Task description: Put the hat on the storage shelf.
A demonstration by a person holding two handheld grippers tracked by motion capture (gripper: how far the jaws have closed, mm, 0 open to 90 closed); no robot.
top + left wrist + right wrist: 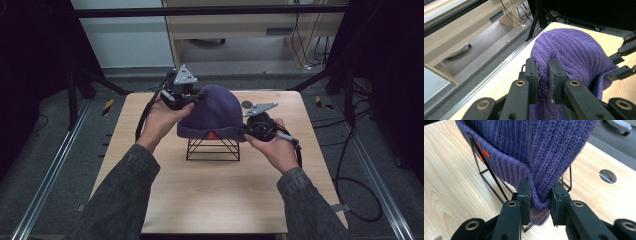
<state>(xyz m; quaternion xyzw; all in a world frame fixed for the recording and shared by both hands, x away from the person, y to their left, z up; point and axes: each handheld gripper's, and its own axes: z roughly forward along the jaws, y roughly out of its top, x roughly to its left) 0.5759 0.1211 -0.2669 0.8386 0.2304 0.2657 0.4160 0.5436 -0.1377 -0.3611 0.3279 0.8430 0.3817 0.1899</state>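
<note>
While draped over black wire stand (212, 149) at centre of wooden table (210, 195), purple knit beanie (212, 112) gripped both sides. Left gripper (543, 75) pinched onto fold high on crown. Right gripper (539, 202) clamped on folded cuff. Small orange tag (213, 134) on cuff front.

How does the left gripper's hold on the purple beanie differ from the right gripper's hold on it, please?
The left gripper pinches a fold of knit on the upper side of the beanie; the right gripper clamps the folded cuff at the bottom edge. In the high view the left gripper sits higher and farther away, the right gripper lower and nearer. Both are shut on the beanie, which sits over a black wire stand.
</note>
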